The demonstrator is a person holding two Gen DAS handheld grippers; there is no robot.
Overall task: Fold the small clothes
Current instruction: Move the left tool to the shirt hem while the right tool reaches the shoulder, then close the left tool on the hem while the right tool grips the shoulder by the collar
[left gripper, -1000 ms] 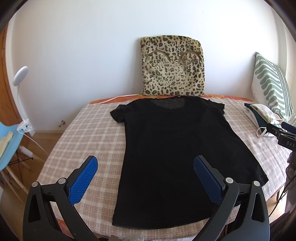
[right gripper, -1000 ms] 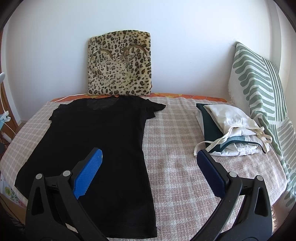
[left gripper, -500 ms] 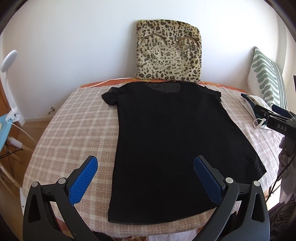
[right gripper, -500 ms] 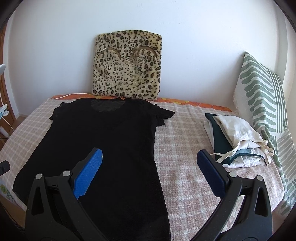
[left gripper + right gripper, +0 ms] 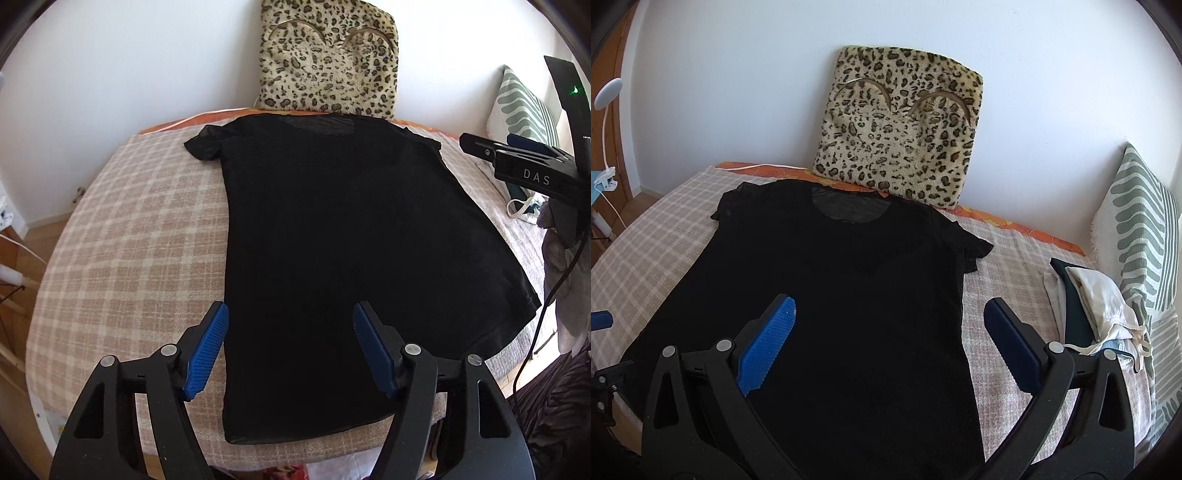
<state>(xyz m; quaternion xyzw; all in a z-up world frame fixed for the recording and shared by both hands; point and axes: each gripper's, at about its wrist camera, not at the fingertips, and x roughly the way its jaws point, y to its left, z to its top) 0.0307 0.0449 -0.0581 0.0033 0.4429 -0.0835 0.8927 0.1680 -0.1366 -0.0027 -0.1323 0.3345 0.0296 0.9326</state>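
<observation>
A black short-sleeved T-shirt (image 5: 351, 240) lies flat, neck away from me, on a checked beige cover (image 5: 129, 240); it also shows in the right wrist view (image 5: 849, 295). My left gripper (image 5: 291, 317) is open and empty above the shirt's lower left part. My right gripper (image 5: 890, 314) is open and empty above the shirt's lower right side, with its right finger over the cover. The right gripper's body shows at the right edge of the left wrist view (image 5: 532, 170).
A leopard-print cushion (image 5: 901, 136) leans on the wall behind the shirt. A pile of folded white and dark green clothes (image 5: 1089, 306) lies right of the shirt, beside a green-striped pillow (image 5: 1141, 229). A white clip lamp (image 5: 605, 110) stands at the left.
Both grippers have moved forward and higher over the shirt. The left gripper's fingers have closed part of the way; the right gripper stays wide open.
</observation>
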